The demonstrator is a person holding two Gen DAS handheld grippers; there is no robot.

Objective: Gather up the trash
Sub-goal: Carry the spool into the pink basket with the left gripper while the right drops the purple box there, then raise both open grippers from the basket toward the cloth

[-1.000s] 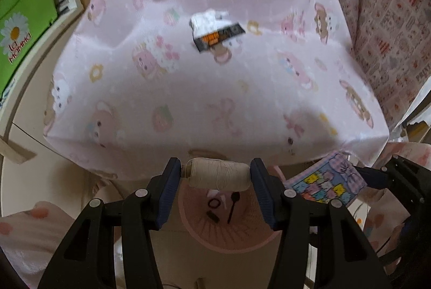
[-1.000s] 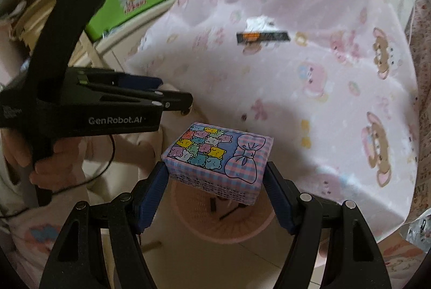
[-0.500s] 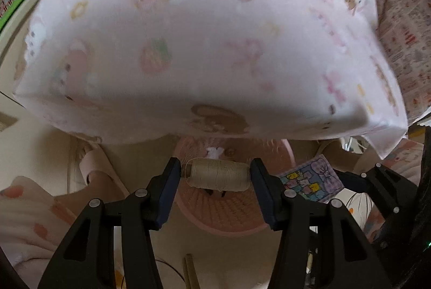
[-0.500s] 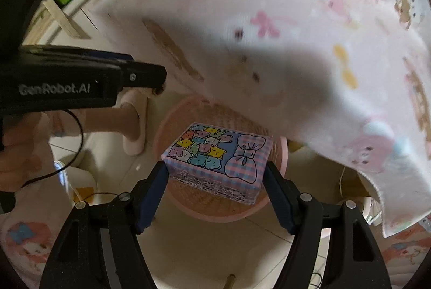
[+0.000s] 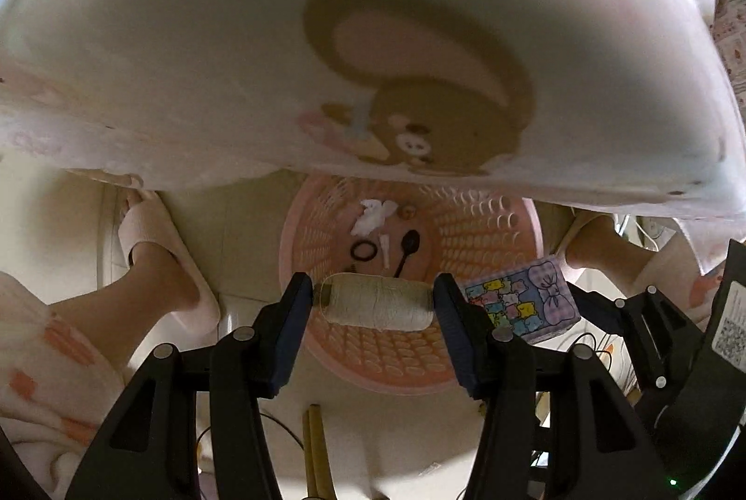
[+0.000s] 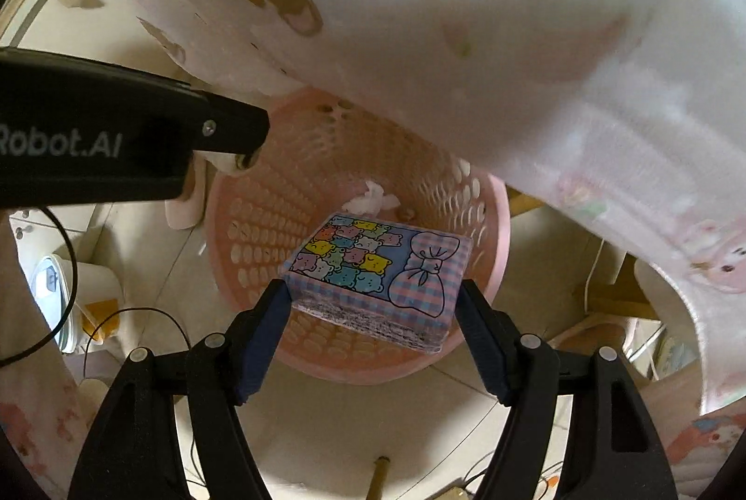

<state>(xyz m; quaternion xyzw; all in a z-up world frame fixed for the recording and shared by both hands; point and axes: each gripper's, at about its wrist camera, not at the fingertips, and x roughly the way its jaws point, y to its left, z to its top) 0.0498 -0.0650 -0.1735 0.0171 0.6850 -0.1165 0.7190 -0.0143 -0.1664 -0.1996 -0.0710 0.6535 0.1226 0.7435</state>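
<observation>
"Robot.AI" reads on the left hand-held gripper [image 5: 373, 304], clamped on a thread spool [image 5: 376, 307]; the right hand-held gripper [image 6: 373, 304] grips a bear-print box [image 6: 377, 274] above the pink basket [image 6: 489, 229].

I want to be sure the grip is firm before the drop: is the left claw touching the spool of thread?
Touching. The left wrist view shows both fingers of the left claw pressed against the ends of the spool of thread.

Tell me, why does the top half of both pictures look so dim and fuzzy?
Left wrist view: the tablecloth hangs close to the lens, shadowed and out of focus, while the basket below is sharp. Right wrist view: the same cloth is smeared, and the fisheye bends its edges.
</observation>
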